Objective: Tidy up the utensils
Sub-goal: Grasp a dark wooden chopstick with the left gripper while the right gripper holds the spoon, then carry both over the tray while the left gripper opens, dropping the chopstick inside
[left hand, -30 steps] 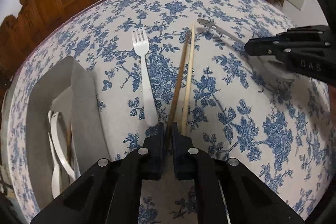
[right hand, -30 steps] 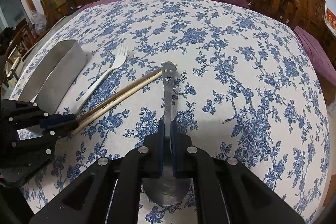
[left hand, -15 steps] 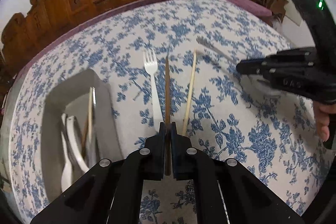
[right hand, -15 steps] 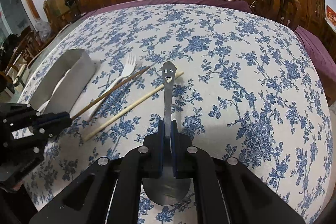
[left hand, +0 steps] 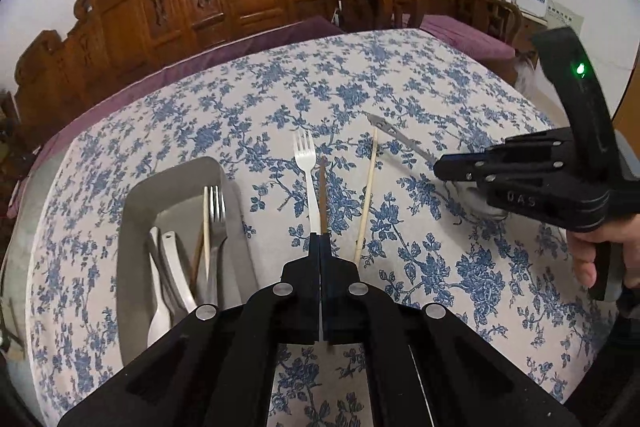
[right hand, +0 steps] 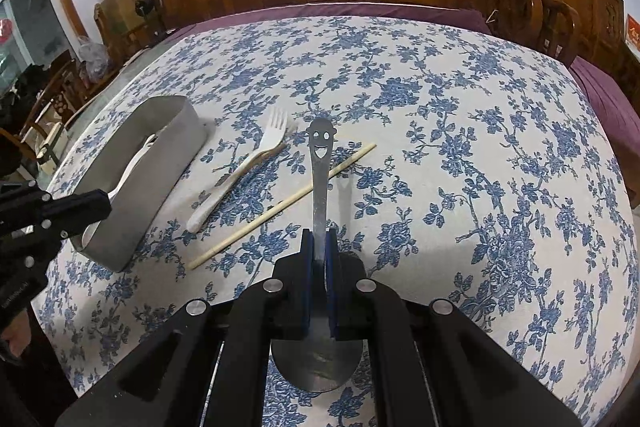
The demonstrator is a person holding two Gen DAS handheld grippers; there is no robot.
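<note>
- Two utensils were in hand: the left gripper (left hand: pixel 321 241) had its jaws clamped on the near end of a dark chopstick (left hand: pixel 322 195), and the right gripper (right hand: pixel 319 243) was closed on the neck of a metal spoon (right hand: pixel 318 179), bowl towards the camera, smiley handle pointing away.
- Both were held off the floral tablecloth (right hand: pixel 460 155), towards its left side, near the grey tray (left hand: pixel 180 179).
- The chopstick was pinched only at its end, so it could have pivoted or slid out on the way to the tray.
- Its free tip sat above the white plastic fork (left hand: pixel 306 171); a low swing might have dragged the fork or the pale chopstick (left hand: pixel 366 195) lying beside it.
- The tray already held forks, spoons and chopsticks, so a steep drop could have bounced off them.
- The grippers were near each other; heading for the tray together risked a clash.
</note>
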